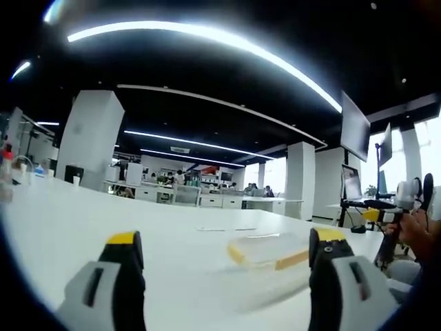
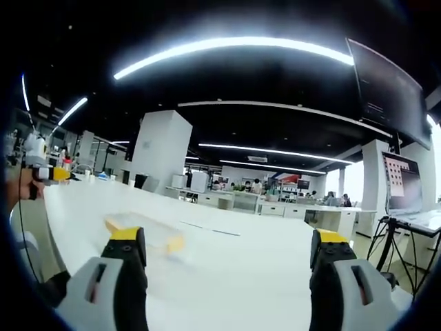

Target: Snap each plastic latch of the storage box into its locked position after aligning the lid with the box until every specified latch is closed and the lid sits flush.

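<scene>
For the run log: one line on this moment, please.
left hand-held gripper: open, off box | right hand-held gripper: open | clear plastic storage box with yellow latches: on white table, untouched

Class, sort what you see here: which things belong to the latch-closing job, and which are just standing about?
Job:
storage box
left gripper
right gripper

Standing about:
table
laptop
wall screen
bottles
</scene>
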A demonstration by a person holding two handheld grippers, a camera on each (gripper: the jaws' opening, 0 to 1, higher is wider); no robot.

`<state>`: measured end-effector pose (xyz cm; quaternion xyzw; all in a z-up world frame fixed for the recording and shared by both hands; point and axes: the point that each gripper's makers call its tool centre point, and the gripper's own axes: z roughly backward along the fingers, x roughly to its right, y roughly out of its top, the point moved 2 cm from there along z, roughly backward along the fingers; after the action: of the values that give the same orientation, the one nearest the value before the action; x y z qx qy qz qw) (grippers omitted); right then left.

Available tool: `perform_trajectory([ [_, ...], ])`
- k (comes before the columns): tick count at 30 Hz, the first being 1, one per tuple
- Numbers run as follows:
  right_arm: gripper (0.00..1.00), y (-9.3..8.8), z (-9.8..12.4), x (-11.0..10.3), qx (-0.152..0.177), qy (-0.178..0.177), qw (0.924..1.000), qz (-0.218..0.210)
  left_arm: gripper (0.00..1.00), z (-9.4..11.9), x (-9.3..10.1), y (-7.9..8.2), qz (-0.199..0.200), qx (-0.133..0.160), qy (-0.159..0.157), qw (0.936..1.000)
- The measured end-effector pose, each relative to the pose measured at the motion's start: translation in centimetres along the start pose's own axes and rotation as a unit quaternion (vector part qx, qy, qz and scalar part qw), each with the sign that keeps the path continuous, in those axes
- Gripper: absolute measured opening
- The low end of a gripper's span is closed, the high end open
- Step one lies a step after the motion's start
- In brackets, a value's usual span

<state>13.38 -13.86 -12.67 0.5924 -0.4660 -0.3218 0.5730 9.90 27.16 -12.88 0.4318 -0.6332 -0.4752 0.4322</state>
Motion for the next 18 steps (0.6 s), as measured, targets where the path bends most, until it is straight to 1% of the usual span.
perform_trajectory([
  [2, 1.0, 0.02, 0.08, 0.28, -0.002, -0.005, 1.0, 0.005, 1.0, 0.0, -0.06, -0.03, -0.001, -0.001, 0.002, 1.0],
  [4, 1.0, 0.28, 0.14, 0.4, 0.003, -0.003, 1.0, -0.005, 1.0, 0.0, -0.1, -0.08, 0.0, -0.001, 0.003, 1.0],
  [8, 1.0, 0.25, 0.06, 0.51, -0.001, -0.006, 1.0, 0.003, 1.0, -0.13, 0.03, -0.21, -0.003, -0.006, -0.001, 1.0],
  [10, 1.0, 0.15, -0.07, 0.54, -0.002, -0.002, 1.0, -0.005, 1.0, -0.15, 0.08, -0.19, -0.005, -0.009, -0.001, 0.9999],
  [12, 1.0, 0.08, -0.12, 0.56, -0.004, -0.002, 1.0, -0.007, 1.0, 0.02, -0.19, 0.38, -0.006, 0.005, 0.009, 0.9999],
  [13, 1.0, 0.07, -0.12, 0.56, -0.004, -0.002, 1.0, -0.007, 1.0, 0.07, -0.18, 0.53, -0.011, 0.007, 0.008, 0.9999],
  [15, 1.0, 0.1, -0.15, 0.48, -0.004, -0.001, 1.0, -0.004, 1.0, 0.08, -0.01, 0.75, -0.027, 0.004, 0.007, 0.9996],
  [18, 1.0, -0.01, -0.19, 0.26, -0.006, 0.003, 1.0, -0.007, 1.0, 0.02, 0.18, 0.65, -0.029, 0.0, 0.002, 0.9996],
])
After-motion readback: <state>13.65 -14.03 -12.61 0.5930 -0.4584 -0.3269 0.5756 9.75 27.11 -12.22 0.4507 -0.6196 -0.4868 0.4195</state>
